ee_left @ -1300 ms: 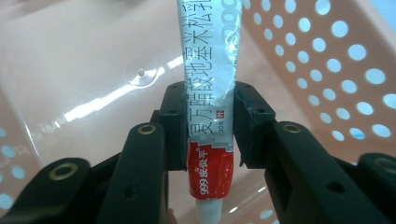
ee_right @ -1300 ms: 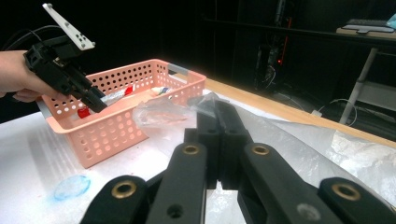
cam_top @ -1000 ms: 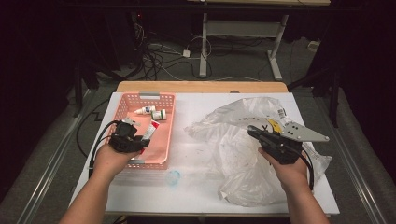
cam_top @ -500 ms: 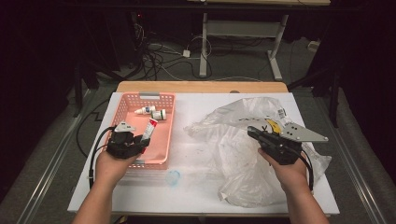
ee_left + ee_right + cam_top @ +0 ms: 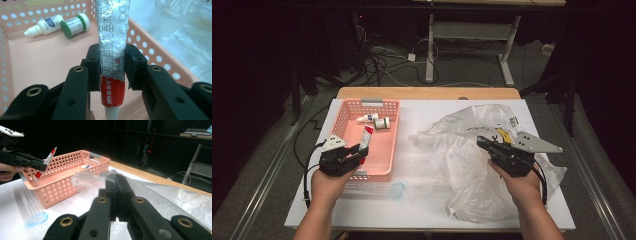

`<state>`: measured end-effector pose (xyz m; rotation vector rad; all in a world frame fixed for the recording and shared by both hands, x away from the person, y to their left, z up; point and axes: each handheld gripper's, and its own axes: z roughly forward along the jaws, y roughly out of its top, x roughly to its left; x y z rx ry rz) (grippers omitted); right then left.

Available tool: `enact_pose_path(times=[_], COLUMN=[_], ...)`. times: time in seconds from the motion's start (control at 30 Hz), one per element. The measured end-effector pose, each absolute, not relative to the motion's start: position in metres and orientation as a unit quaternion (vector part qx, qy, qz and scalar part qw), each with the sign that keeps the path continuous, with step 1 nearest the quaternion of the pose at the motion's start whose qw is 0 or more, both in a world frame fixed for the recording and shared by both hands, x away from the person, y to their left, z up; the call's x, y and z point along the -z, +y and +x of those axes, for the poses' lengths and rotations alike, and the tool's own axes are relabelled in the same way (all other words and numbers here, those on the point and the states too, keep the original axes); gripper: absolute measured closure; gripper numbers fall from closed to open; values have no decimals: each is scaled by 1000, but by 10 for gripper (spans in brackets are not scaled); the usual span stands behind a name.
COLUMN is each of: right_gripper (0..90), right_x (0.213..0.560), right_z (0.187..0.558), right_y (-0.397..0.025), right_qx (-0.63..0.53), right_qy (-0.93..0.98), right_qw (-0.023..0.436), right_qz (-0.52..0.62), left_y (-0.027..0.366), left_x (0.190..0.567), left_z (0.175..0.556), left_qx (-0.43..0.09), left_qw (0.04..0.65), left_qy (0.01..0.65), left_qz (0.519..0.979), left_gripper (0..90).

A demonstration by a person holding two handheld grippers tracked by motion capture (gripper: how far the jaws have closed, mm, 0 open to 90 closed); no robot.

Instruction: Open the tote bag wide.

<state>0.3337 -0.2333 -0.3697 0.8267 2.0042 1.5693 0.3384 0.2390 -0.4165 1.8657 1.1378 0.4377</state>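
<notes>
Leftmost, pink perforated basket [image 5: 346,112] on the white table [image 5: 422,200], near its left edge. Inside, at the far end: white dropper bottle [image 5: 45,24] lying beside a green-capped bottle [image 5: 75,25], the two touching or nearly so. Nothing between these and the nearer items. Left gripper [image 5: 358,152] above the basket's near end, pinching a red-and-silver ointment tube [image 5: 111,47] around its middle, cap end toward the camera, crimped end tilted up over the basket floor. Left hand [image 5: 328,182] under the gripper body, forearm entering from the bottom edge. Small blue smear [image 5: 397,190] on the table just in front of the basket. Further right, crumpled clear plastic bag [image 5: 462,145] spread over the table's right half. Right gripper [image 5: 117,195] low over the bag, jaws pressed together, nothing seen between them. Right hand [image 5: 519,185] wrapped around its body, grey three-cornered plate on top, forearm in from below.
</notes>
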Motion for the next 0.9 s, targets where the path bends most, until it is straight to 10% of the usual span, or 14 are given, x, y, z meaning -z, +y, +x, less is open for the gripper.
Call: enact_pose_path(times=[0.9], right_gripper=[900], right_x=[367], right_z=[332], right_y=[-232], right_qx=[-574], right_qy=[726], right_qw=[233], right_qz=[299], left_y=[186], left_x=[385], left_z=[329], left_qx=[-172], left_qw=[486], left_qy=[393], left_qz=[761], left_gripper=[671])
